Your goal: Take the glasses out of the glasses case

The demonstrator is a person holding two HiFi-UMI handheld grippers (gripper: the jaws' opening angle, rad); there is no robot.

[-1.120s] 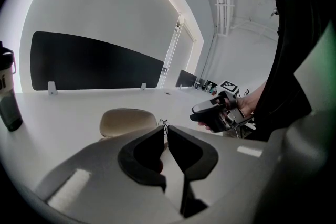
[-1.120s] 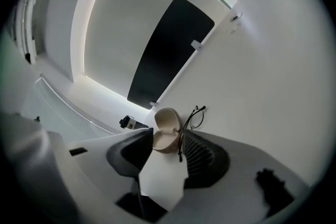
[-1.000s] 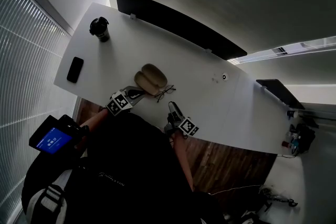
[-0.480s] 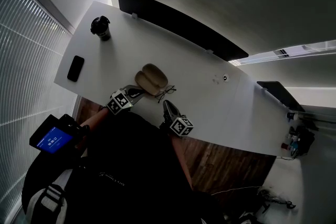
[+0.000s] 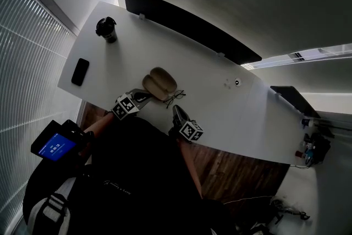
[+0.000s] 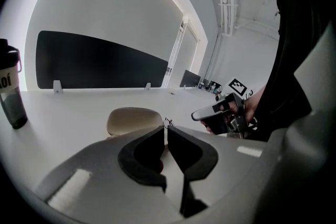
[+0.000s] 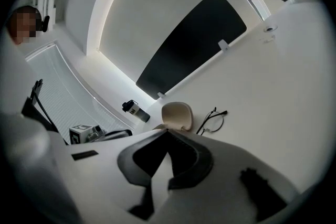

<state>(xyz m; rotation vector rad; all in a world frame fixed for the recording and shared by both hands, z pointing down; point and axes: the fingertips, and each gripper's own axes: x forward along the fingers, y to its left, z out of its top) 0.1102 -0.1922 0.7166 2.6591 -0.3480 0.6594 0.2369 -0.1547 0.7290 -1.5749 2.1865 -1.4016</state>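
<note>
Got the right hand-held gripper [image 5: 176,111] pinched shut on nothing, nose toward the glasses [image 5: 175,98]. Got the left hand-held gripper [image 5: 144,97] clamped on the near edge of the open glasses case [image 5: 159,83], by the look of it. Glasses already out, flat on the white desk [image 5: 209,85] just right of the case, long axis slanting away to the right. Further back: bottle [image 5: 105,30], phone [image 5: 80,71], dark divider panel [image 5: 187,25], blinds [image 5: 27,63] on the left.

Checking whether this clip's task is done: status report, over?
Left gripper shut on glasses case rim. Right gripper shut, empty, just short of the glasses. Glasses out, lying on table beside the open case. Nothing in the way.
</note>
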